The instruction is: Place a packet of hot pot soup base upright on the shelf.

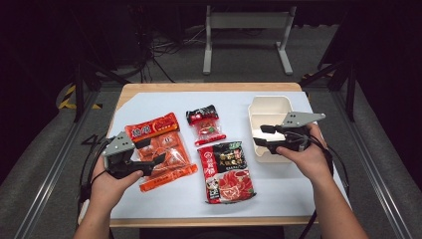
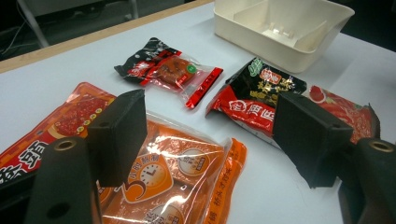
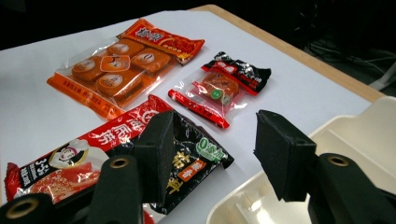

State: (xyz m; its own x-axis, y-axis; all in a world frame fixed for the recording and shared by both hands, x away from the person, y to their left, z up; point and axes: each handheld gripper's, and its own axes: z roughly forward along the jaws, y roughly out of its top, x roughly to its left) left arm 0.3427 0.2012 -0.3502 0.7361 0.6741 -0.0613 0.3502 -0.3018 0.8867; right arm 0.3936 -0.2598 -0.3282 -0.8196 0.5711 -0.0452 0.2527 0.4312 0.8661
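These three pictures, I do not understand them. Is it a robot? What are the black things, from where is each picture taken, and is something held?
No robot: a person holds a two-jaw tool in each hand, the left gripper and the right gripper. The high view looks down from above; each gripper view comes from a camera riding on that gripper, so its black jaws rise from the bottom. On the white table lie an orange packet, a small black-red packet, a red-black packet and an empty cream tray. Both grippers are open and hold nothing.
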